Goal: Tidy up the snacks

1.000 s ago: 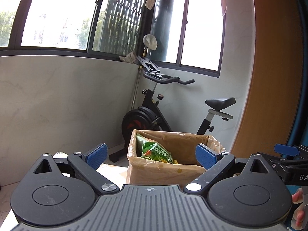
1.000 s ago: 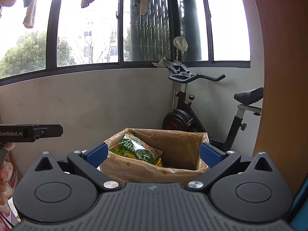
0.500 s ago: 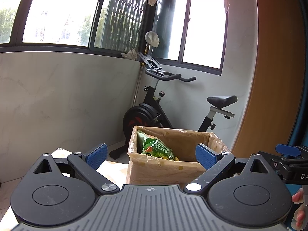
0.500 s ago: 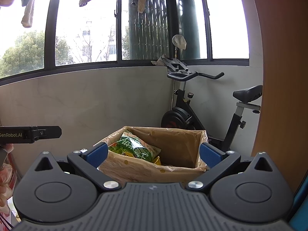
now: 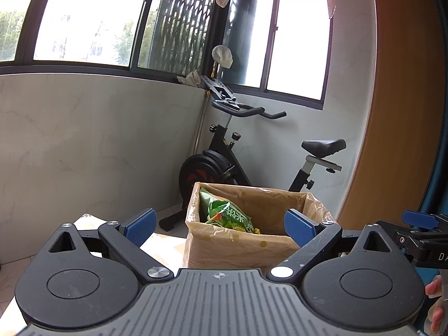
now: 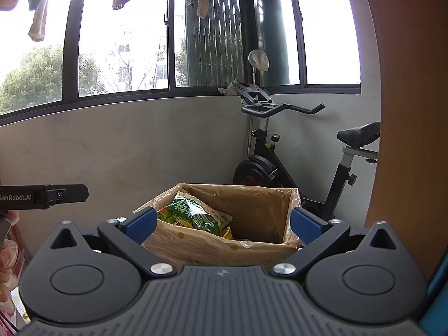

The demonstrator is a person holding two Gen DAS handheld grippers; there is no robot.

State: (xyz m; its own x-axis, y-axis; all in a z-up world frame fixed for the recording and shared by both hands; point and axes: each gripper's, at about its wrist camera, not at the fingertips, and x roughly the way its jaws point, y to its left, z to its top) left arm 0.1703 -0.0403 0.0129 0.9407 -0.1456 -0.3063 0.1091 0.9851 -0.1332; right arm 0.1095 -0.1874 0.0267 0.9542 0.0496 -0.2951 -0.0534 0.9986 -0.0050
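One cardboard box (image 5: pixel 238 249) stands open-topped on the bench (image 5: pixel 162 247), lined with a clear plastic bag whose rim folds over the box walls. Inside, one green snack bag (image 5: pixel 228 217) leans against the left inner wall, tilted, with its upper end near the rim. A yellow packet (image 6: pixel 226 233) shows partly beneath the green snack bag in the right wrist view; what it is cannot be told. The right half of the box interior is open down to the shadowed floor.

Left gripper (image 5: pixel 221 224): jaws released, spread wide, holding nothing, blue pads either side of the box as seen from its camera. Right gripper (image 6: pixel 222 222): jaws likewise released and empty, framing the same box. Count: two grippers, both short of the box's near wall, neither touching it.

The right gripper's body also shows at the right edge of the left wrist view, with fingertips of a hand (image 5: pixel 434 299) below it.

Behind the box stands one exercise bike (image 5: pixel 224 165) against the tiled wall, near the box's far side. A wooden panel (image 5: pixel 397 112) rises to the right, close to the box. Bare bench surface shows to the left of the box.
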